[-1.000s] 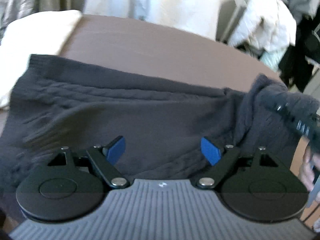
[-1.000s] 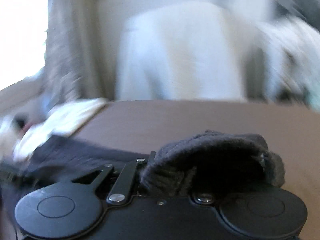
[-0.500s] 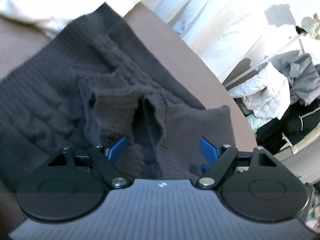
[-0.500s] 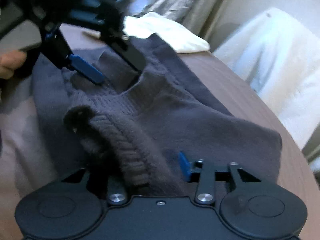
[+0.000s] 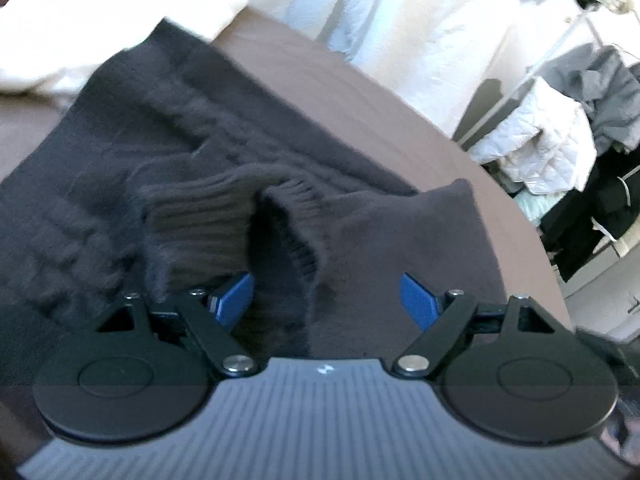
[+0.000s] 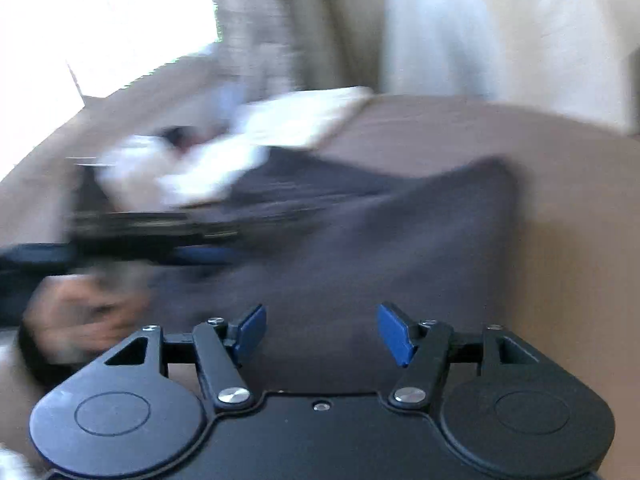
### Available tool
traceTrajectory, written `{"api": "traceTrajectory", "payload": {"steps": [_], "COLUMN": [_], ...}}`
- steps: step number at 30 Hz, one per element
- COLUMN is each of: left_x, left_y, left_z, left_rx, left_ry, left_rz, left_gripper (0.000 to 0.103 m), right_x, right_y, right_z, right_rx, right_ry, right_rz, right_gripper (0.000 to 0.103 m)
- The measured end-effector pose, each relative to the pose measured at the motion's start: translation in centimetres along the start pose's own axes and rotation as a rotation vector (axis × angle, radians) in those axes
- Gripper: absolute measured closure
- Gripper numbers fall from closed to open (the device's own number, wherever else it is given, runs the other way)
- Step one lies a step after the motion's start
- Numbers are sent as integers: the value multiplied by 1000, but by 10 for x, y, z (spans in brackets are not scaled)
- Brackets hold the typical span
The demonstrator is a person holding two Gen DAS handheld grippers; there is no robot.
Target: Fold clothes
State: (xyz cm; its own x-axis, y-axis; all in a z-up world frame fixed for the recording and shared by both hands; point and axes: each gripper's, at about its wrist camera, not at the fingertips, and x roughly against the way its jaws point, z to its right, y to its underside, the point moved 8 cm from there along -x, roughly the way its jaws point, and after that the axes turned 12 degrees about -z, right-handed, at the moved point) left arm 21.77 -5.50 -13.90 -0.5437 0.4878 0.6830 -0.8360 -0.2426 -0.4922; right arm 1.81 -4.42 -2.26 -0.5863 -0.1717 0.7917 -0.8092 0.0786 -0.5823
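A dark grey knitted sweater point(image 5: 400, 232) lies on a brown surface point(image 5: 352, 92), a sleeve folded over its body with the ribbed cuff point(image 5: 200, 220) near my left gripper. My left gripper point(image 5: 327, 298) is open just above the folded sleeve, its blue pads apart. My right gripper point(image 6: 319, 330) is open and empty above the sweater point(image 6: 400, 248). The right wrist view is blurred; the left gripper point(image 6: 160, 236) and the hand holding it show there as a dark streak at the left.
White folded cloth point(image 5: 100, 28) lies at the far left beside the sweater. A white cover point(image 5: 400, 20) hangs behind the surface. A rack with a white quilted jacket point(image 5: 536, 136) and dark clothes stands at the right. Curtains point(image 6: 280, 20) hang behind.
My right gripper has let go of the sleeve and pulled back to the sweater's near edge, now open and empty. My left gripper stays open over the folded sleeve, shifted slightly.
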Motion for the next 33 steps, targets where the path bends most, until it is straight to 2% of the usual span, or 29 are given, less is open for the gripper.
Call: {"api": "traceTrajectory", "payload": {"steps": [2,4,7,8,9,10,11,14,16,17,19,20,21,22,25,26,28,29,31,33], "left_x": [6,2,-28,-40,-50,-59,-64,-57,-50,-53,-69,-79,-91,-97,-73,-61,-38,-29,-16,-8], "left_y": [-11,-19,-18,-16,-14,-12,-12,-23,-31,-32,-32,-30,-25,-21,-19,-20,-21,-19,-14,-7], "left_z": [2,2,5,7,11,16,23,59,80,84,83,78,65,56,52,51,45,39,29,20], "left_rx": [-11,-20,-66,-92,-120,-149,-179,-292,-337,-341,-339,-338,-344,-357,-338,-322,-309,-305,-300,-296], "left_ry": [-8,-53,-111,-126,-143,-158,-162,-165,-152,-167,-235,-297,-402,-474,-445,-443,-443,-452,-487,-524], "left_rz": [68,63,-78,-124,-153,-174,-179,-96,-41,-48,-104,-138,-178,-196,-136,-116,-73,-67,-80,-110], "left_gripper": [16,14,17,25,69,85,91,91,91,89,80,63,46,42,39,34,15,6,6,6], "right_x": [-13,-34,-65,-74,-83,-89,-89,-57,-40,-39,-53,-62,-70,-71,-36,-25,-7,-6,-9,-19], "right_y": [-14,-27,-42,-46,-50,-54,-56,-51,-43,-38,-29,-24,-19,-16,-13,-9,4,16,42,79], "right_z": [28,55,80,82,85,85,85,95,104,109,120,126,131,133,112,97,60,44,18,6], "right_rx": [-13,-48,-108,-116,-124,-110,-80,-111,-145,-148,-128,-126,-124,-140,-192,-179,-109,-65,2,36], "right_ry": [104,146,152,134,117,116,144,216,252,264,281,290,299,308,251,201,69,12,-49,15], "right_rz": [18,26,6,2,-2,10,35,188,247,245,175,127,80,66,153,171,172,135,41,-49], "right_gripper": [30,15,15,16,23,59,79,82,82,82,77,73,69,64,60,60,57,57,57,57]}}
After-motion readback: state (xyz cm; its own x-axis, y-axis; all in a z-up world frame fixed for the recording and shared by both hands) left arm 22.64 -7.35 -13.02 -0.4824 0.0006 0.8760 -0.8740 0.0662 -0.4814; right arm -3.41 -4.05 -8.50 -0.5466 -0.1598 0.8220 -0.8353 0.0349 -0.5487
